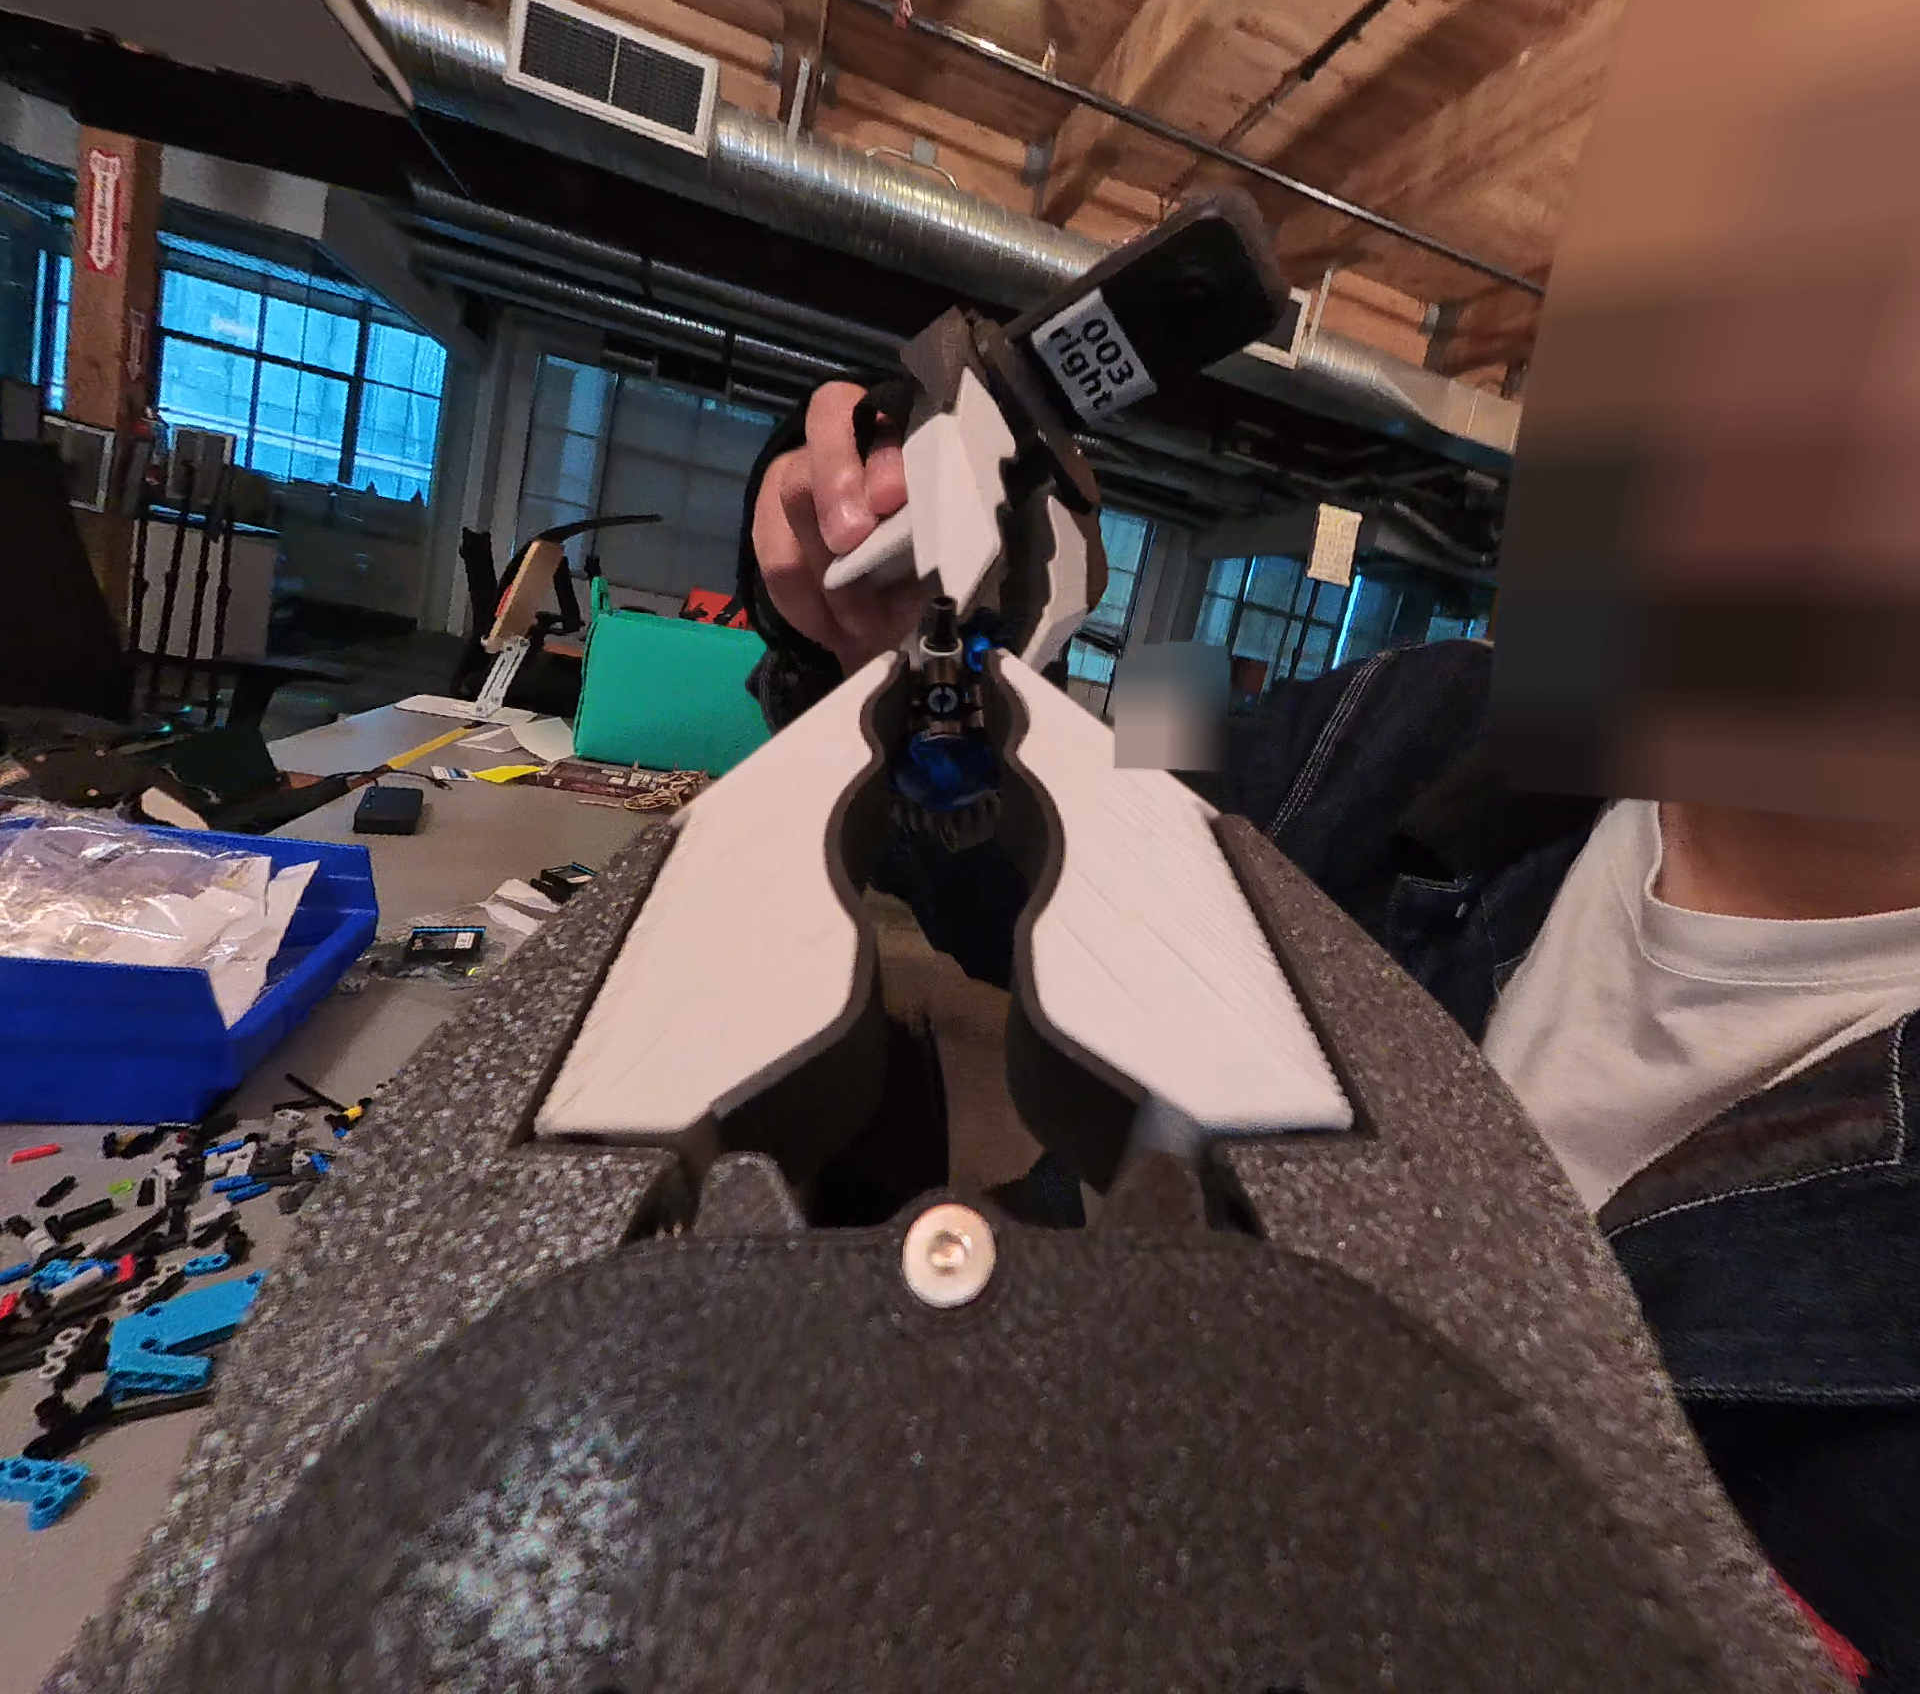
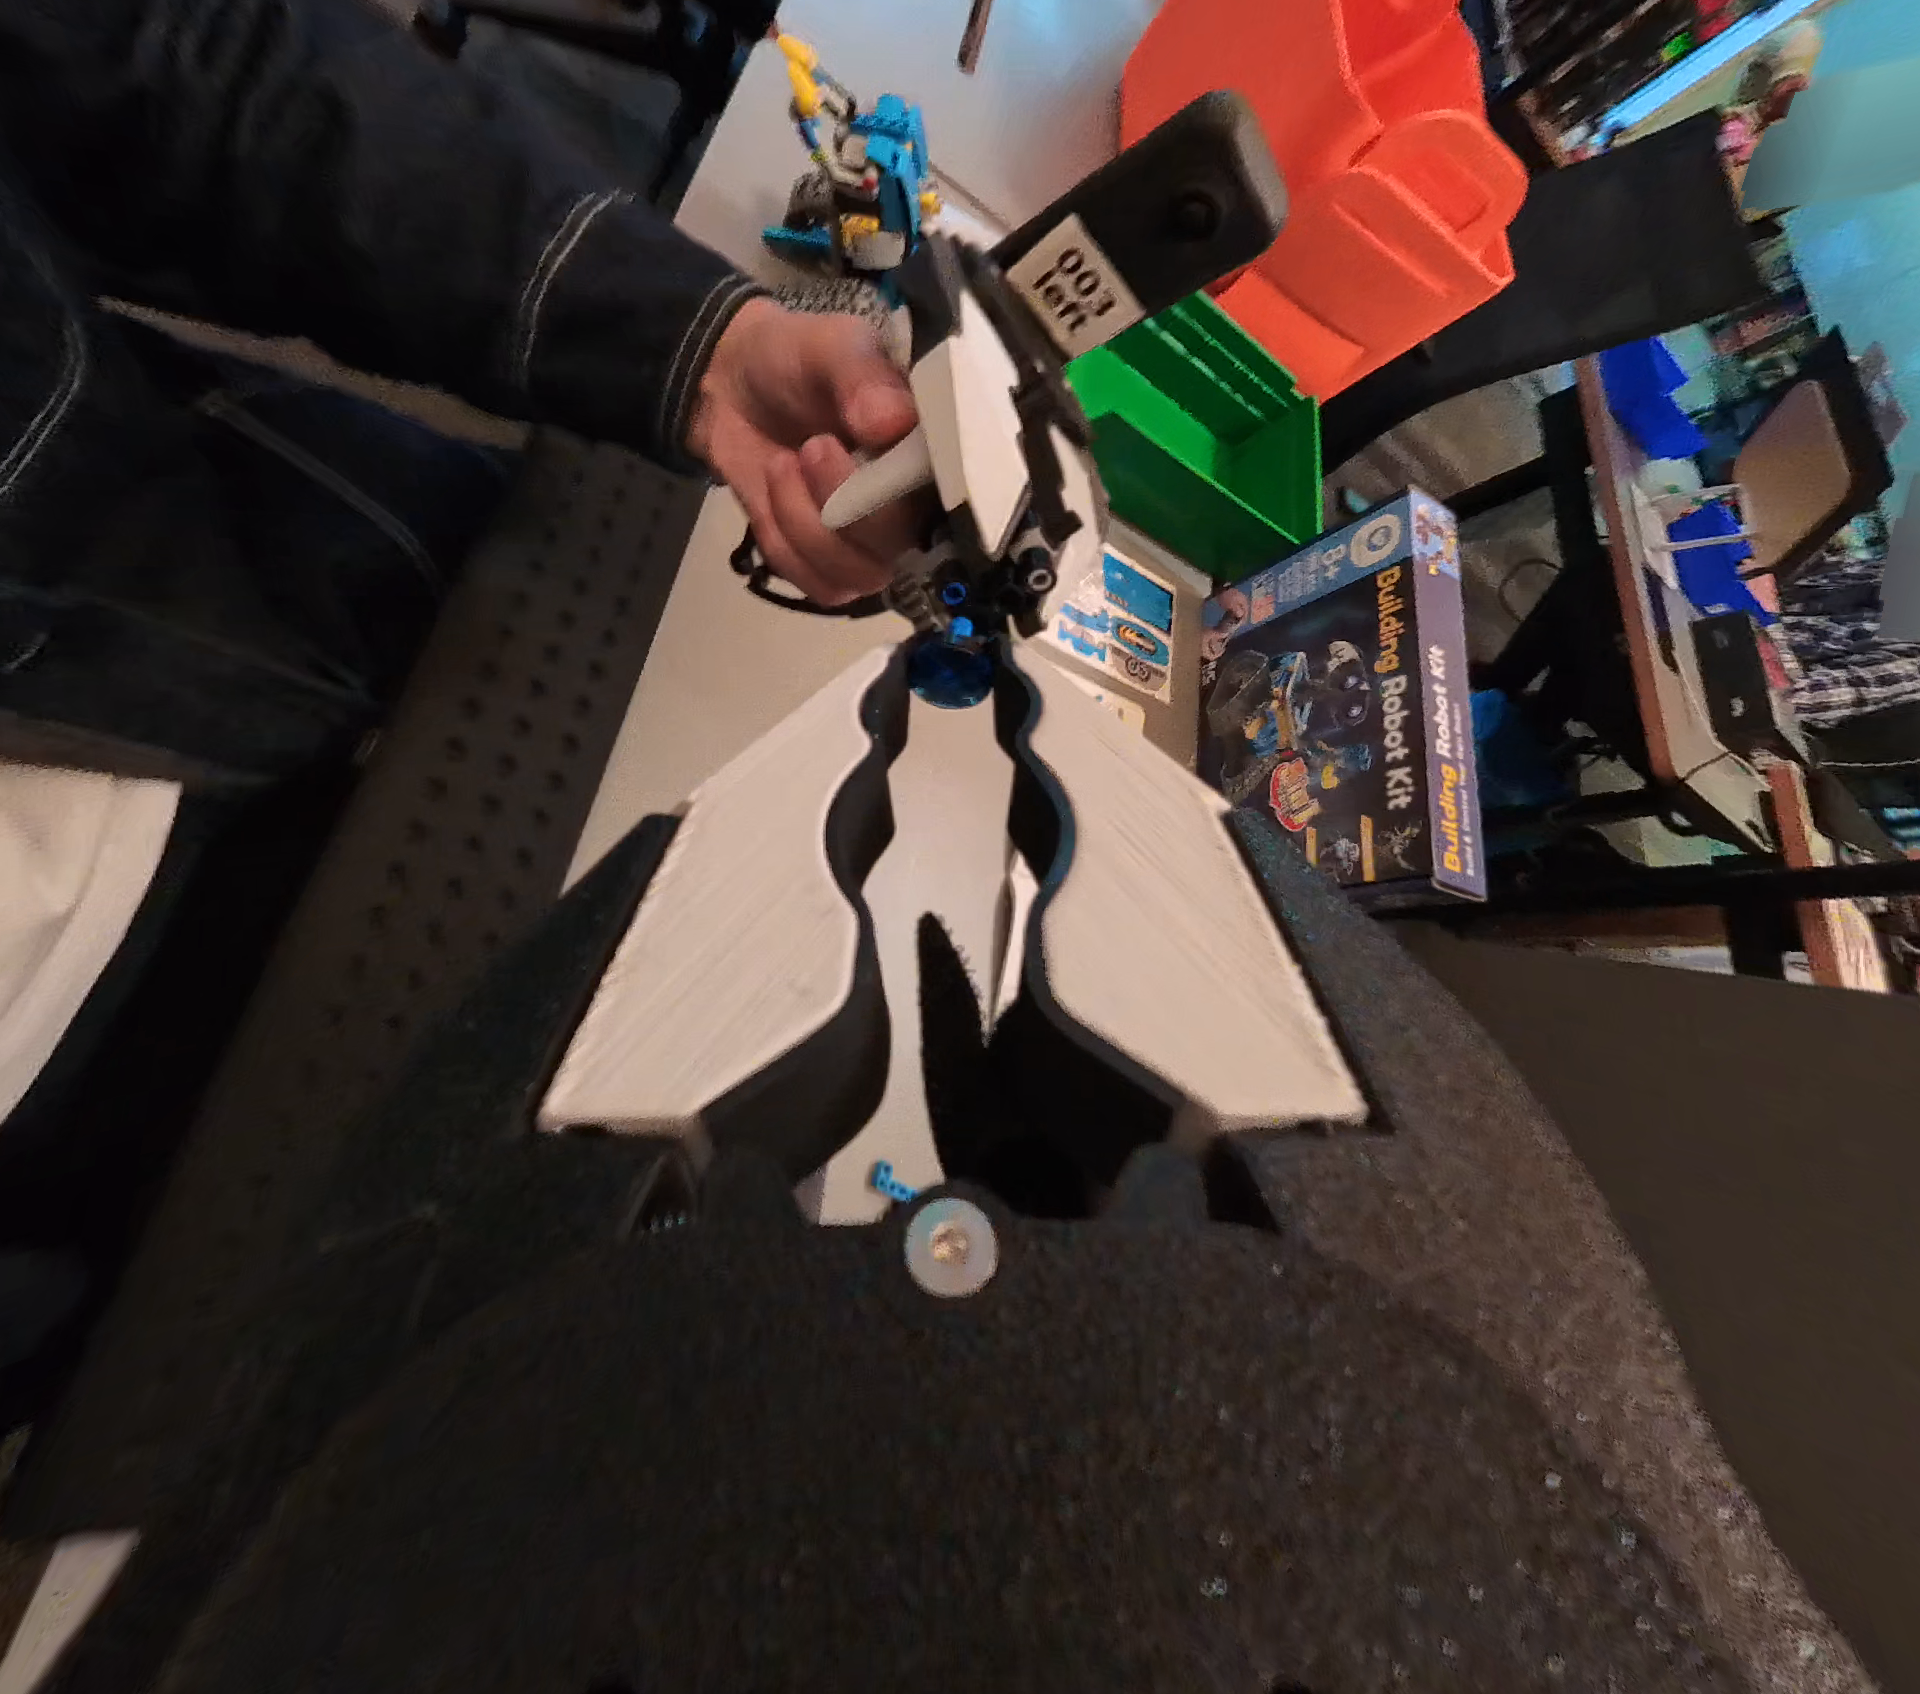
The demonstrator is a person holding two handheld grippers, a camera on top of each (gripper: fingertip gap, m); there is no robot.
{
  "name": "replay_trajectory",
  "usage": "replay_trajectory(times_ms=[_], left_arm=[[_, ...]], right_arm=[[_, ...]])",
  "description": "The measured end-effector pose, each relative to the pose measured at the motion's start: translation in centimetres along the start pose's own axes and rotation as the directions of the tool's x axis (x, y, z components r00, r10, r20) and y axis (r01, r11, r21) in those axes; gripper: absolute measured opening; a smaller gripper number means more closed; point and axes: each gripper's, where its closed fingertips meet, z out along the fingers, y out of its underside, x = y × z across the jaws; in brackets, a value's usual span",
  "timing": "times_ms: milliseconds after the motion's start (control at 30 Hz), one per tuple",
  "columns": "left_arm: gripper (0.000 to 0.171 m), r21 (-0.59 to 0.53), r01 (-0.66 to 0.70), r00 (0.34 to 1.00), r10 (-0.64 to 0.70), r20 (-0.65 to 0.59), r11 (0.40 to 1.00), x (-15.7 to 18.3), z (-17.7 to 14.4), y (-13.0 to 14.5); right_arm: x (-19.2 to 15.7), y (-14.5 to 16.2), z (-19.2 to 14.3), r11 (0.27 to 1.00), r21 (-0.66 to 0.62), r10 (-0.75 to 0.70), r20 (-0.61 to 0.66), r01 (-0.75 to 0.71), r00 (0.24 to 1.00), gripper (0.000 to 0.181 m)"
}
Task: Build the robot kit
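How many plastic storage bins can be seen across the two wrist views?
3: blue bin on the table's left; orange bin and green bin behind the left gripper. Others may be hidden.

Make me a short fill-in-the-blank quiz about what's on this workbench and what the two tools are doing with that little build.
1. The left tool is closed on a small assembly whose round part is coloured ____.
2. In the right wrist view, the big bin standing behind the green bin is coloured ____.
3. In the left wrist view, the blue bin holds clear plastic ____.
4. Each tool is held by a person's ____.

Missing words: blue; orange; bags; hand
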Motion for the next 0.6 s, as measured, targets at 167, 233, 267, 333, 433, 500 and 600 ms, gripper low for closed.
replay_trajectory(times_ms=[167,233,267,333,433,500,600], left_arm=[[0.012,-0.077,-0.021,1.000,0.022,0.008,0.997,0.5,1.6,-0.7],[0.012,-0.071,-0.019,1.000,0.020,0.011,0.997,0.5,1.8,-1.1],[0.012,-0.068,-0.014,1.000,0.014,0.003,0.998,0.6,1.9,-1.3],[0.012,-0.068,-0.008,1.000,0.009,0.008,0.998,0.7,2.0,-1.5],[0.012,-0.064,-0.001,1.000,0.002,0.012,0.998,0.7,2.2,-1.7],[0.012,-0.059,0.008,1.000,-0.007,0.017,0.998,0.7,2.3,-1.8],[0.012,-0.057,0.037,0.999,-0.036,0.029,0.998,0.3,2.5,-1.6]], right_arm=[[1.1,-1.1,-0.5,0.998,-0.054,-0.041,0.006,0.041,0.999,0.016],[1.4,-0.8,-0.6,0.995,-0.084,-0.053,-0.006,0.052,0.999,0.016],[1.6,-0.7,-0.7,0.994,-0.096,-0.061,-0.021,0.059,0.998,0.016],[1.4,-0.7,-0.7,0.993,-0.102,-0.067,-0.018,0.065,0.998,0.016],[1.7,-0.4,-0.8,0.986,-0.145,-0.095,-0.055,0.086,0.994,0.016],[1.6,-0.7,-0.9,0.987,-0.127,-0.108,-0.059,0.100,0.992,0.015],[2.1,-0.6,-1.1,0.984,-0.138,-0.122,-0.084,0.110,0.989,0.016]])
